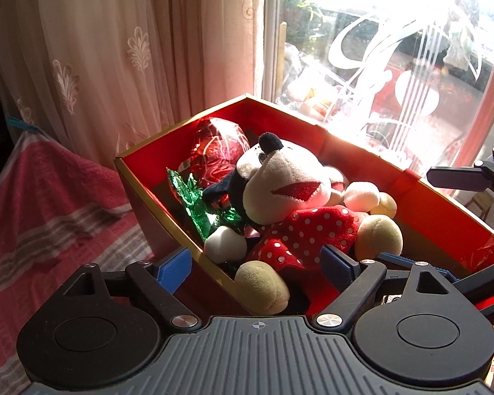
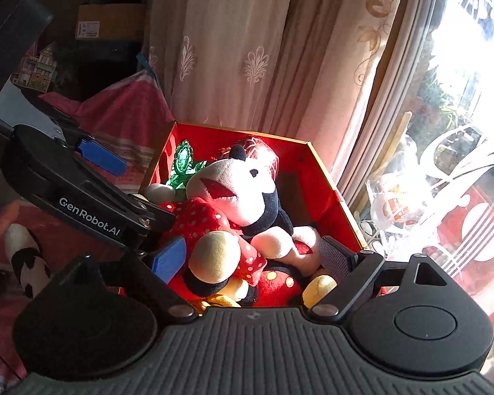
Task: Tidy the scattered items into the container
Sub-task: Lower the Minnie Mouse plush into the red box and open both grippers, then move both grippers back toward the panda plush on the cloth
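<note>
Box (image 1: 444, 204): red inside, holds plush mouse (image 1: 299, 204); foil rose (image 1: 220, 151) at its 10 o'clock.
Left gripper (image 1: 257, 263): fingers spread, empty.
Right gripper (image 2: 253, 256): fingers spread, empty.

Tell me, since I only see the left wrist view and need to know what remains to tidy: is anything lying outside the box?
Observer: Yes. The right wrist view shows a black-and-white soft item lying outside the box, off to its left.
Operator: Is anything under the polka-dot plush?
Observer: A second plush, red with yellow spots, lies beneath the polka-dot plush.
Operator: Is the right gripper holding anything?
Observer: No. The right gripper is open, with its fingers on either side of the plush pile.
</note>
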A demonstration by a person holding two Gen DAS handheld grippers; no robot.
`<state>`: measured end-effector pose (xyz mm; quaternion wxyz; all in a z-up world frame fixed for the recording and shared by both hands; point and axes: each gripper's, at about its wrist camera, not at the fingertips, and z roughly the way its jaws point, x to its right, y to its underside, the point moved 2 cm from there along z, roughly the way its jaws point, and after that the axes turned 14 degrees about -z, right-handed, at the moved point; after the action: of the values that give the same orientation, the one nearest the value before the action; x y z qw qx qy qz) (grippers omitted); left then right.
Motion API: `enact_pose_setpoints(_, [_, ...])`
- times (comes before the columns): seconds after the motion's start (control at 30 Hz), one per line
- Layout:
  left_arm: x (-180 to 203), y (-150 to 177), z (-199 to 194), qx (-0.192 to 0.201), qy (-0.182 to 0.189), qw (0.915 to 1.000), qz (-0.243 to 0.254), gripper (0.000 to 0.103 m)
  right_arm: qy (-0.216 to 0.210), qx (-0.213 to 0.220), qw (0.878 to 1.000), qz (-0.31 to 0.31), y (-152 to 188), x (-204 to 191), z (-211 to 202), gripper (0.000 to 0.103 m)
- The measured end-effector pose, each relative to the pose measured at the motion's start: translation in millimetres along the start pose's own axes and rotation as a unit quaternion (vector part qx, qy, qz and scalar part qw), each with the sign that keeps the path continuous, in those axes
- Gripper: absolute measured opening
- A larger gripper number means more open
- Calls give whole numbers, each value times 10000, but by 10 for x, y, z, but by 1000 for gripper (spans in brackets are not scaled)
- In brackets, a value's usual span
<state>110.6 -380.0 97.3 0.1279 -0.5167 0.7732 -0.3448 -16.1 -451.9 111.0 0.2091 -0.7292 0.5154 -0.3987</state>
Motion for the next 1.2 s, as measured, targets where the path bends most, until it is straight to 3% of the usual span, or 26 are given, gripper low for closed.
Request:
enact_pose_setpoints(0.4, [111,48,0,0,38,9998,218,96,-4,-420,9990,129,164,-68,-19,94])
enact_pose_setpoints(0.73, [-137,31,-347,221,33,9996,152,97,-128,-103,9996,228,-105,-184,-261,96])
enact_pose_setpoints(0.93, [-659,46,-657,433,-412,9982,-19,101,-476,379,9981,7,-455,-482,-399,99])
enact_pose_setpoints(1.07, [-1127,184,-694,276,-889,9951,-317,101,-907,573,9941,-182,-644,-793,-355,99])
enact_pose_setpoints(1.2, [-1580,433,-717,110,-1335,9894,-562,101,-1298,495,9899,-278,-697,-1118,-193,99])
